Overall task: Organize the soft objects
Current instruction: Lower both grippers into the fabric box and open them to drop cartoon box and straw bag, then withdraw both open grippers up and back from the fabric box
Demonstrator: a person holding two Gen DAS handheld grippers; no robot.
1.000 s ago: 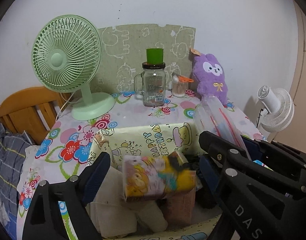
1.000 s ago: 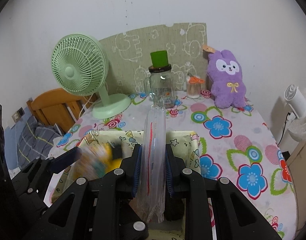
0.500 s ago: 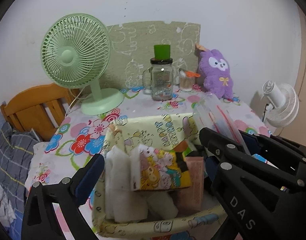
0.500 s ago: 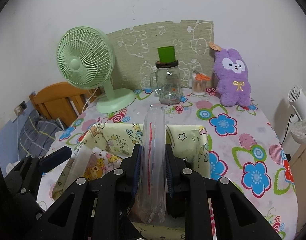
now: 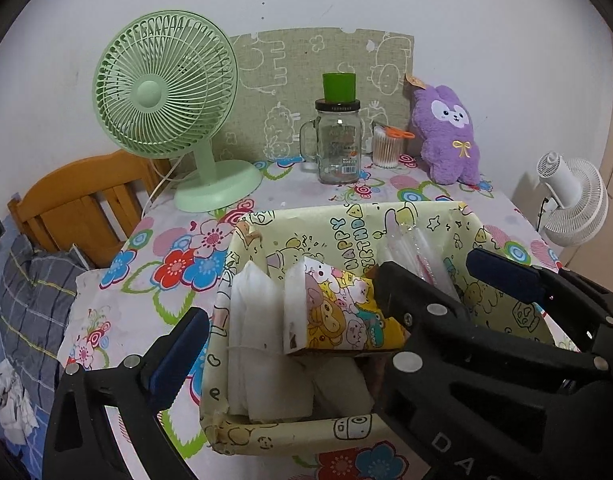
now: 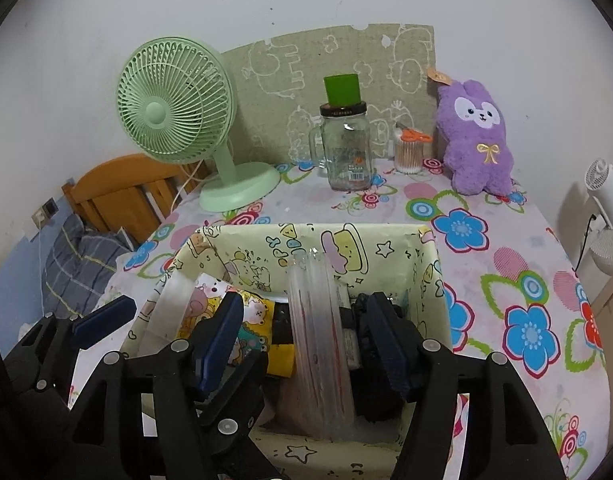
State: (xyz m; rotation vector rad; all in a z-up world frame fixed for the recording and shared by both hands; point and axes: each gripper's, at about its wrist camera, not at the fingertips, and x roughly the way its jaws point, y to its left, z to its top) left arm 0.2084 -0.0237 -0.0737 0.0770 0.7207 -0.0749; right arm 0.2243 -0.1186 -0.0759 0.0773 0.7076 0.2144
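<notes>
Inside the yellow cartoon-print box (image 6: 422, 268) on the flowered desk (image 6: 506, 248), a clear plastic bag (image 6: 318, 340) stands upright between the parted pads of the right hand-held gripper (image 6: 302, 344), whose jaws have just been opening and no longer press it. The left hand-held gripper (image 5: 290, 312) gapes wide, empty, over a cartoon tissue pack (image 5: 338, 312) beside white folded cloths (image 5: 258, 320).

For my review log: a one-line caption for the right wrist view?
Right gripper open astride clear bag standing in patterned box, jaws just opened.
</notes>
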